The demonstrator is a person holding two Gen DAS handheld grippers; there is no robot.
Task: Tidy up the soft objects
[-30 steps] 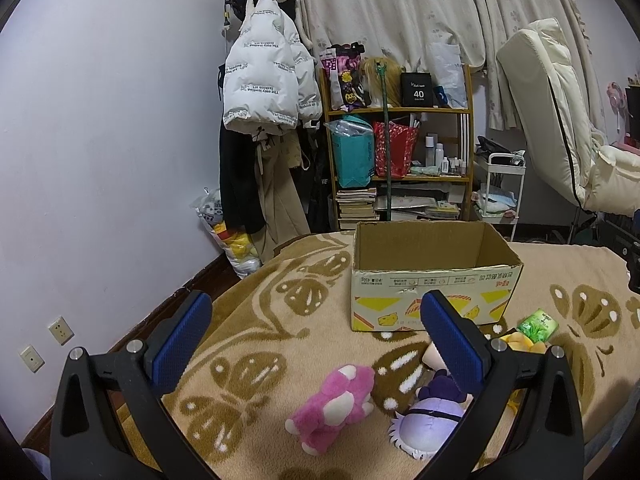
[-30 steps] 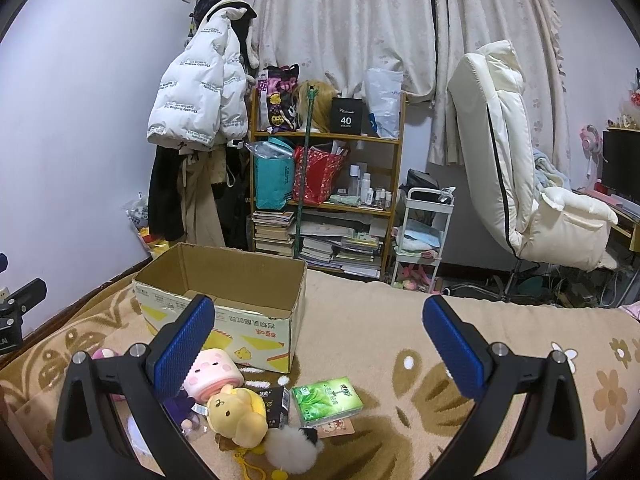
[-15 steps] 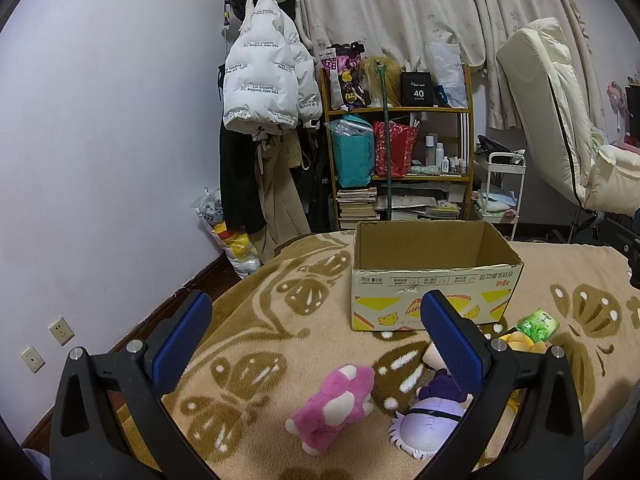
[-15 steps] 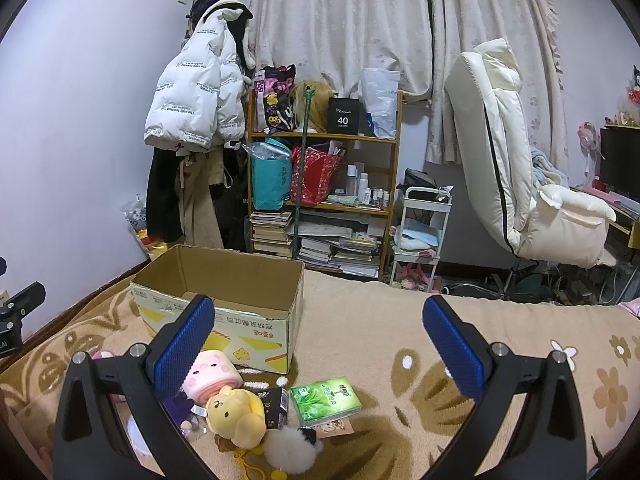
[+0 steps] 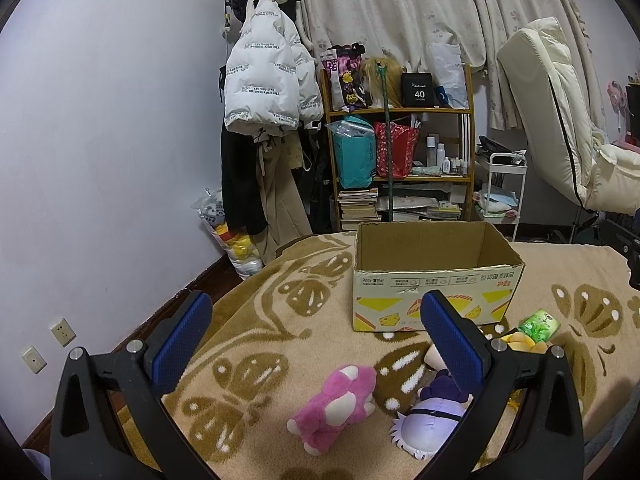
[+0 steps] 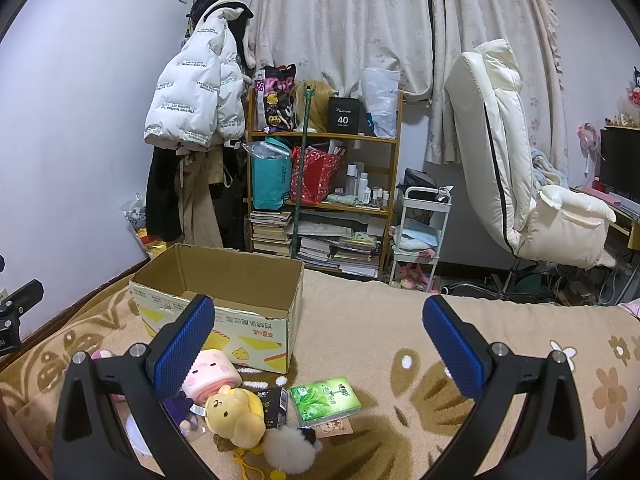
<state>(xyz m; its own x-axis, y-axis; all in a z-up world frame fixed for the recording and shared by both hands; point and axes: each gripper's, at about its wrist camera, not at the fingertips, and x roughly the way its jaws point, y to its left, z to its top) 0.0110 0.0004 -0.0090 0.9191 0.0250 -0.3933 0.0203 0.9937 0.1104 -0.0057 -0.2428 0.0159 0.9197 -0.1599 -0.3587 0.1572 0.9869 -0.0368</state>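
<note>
My left gripper (image 5: 316,336) has its jaws spread wide with nothing between them, held above the blanket (image 5: 248,320). Low in the left wrist view, between the two blue pads, a pink plush toy (image 5: 334,408) lies on its side, and just right of it a purple-and-white plush doll (image 5: 430,420) sits partly hidden behind the right finger. Above them, at frame center, the open cardboard box (image 5: 436,280) stands upright on the blanket; from here I see only bare cardboard inside it. At the right, just beyond the finger, a green tissue pack (image 5: 540,323) lies touching a yellow plush (image 5: 520,340).

My right gripper (image 6: 318,338) is likewise spread wide and holding nothing. In the lower left of the right wrist view, partly behind the left finger, a pink-and-cream plush (image 6: 210,374) lies just in front of the cardboard box (image 6: 224,300). A yellow bear plush (image 6: 236,416) rests against it, with a small black packet (image 6: 274,406) and the green tissue pack (image 6: 324,396) beside it toward frame center, and a white fluffy pompom (image 6: 292,450) below at the bottom edge. The blanket (image 6: 380,340) fills the lower right.

Behind, at the top of both views, I see a wooden shelf (image 6: 324,184), a white puffer jacket (image 6: 196,104) hanging left of it, and a cream recliner chair (image 6: 520,168) on the right.
</note>
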